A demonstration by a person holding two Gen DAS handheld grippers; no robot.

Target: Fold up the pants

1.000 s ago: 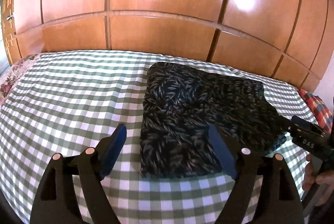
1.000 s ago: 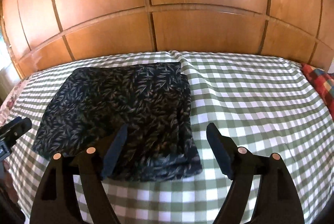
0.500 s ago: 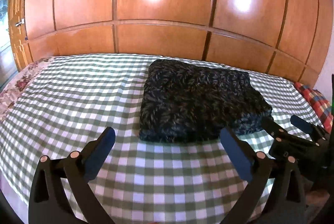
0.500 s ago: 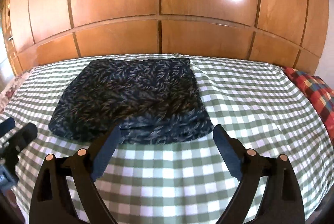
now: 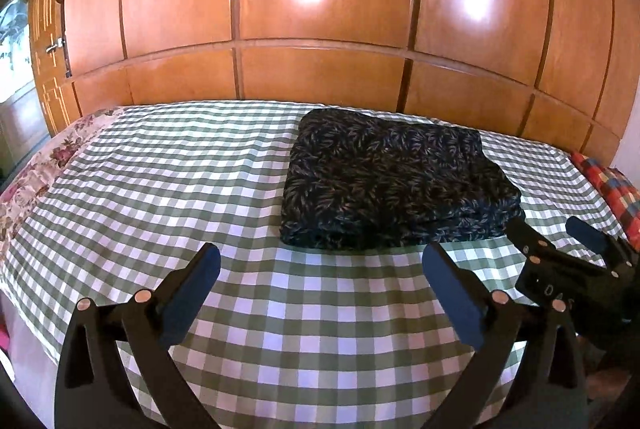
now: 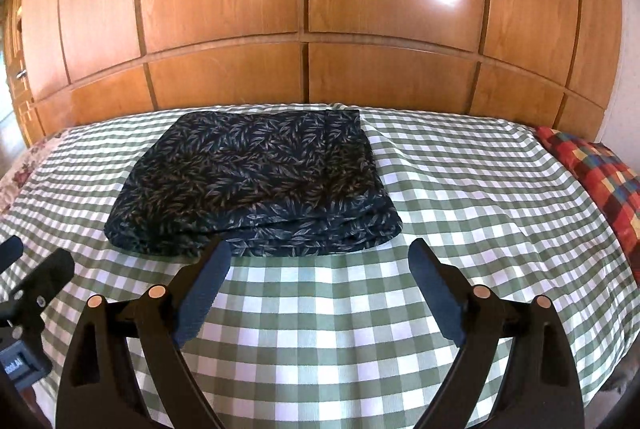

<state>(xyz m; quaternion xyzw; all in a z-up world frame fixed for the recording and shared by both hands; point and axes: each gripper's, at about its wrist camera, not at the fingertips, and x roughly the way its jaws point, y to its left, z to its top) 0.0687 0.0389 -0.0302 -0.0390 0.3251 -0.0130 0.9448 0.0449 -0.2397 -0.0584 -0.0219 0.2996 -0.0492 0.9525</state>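
Observation:
The dark leaf-print pants (image 5: 392, 185) lie folded in a neat rectangle on the green checked bed cover (image 5: 168, 181); they also show in the right wrist view (image 6: 256, 185). My left gripper (image 5: 320, 265) is open and empty, held back from the near edge of the pants. My right gripper (image 6: 320, 261) is open and empty, just short of the pants' near edge. The right gripper also shows at the right of the left wrist view (image 5: 560, 249), and the left gripper at the left edge of the right wrist view (image 6: 36, 257).
A glossy wooden wardrobe (image 5: 320, 9) runs behind the bed. A red checked pillow (image 6: 596, 181) lies at the right end, floral fabric (image 5: 36, 173) at the left end. The bed's front edge is near both grippers.
Both grippers have pulled back and away from the folded pants, which now lie farther off. The pants have not moved. Both grippers stay open.

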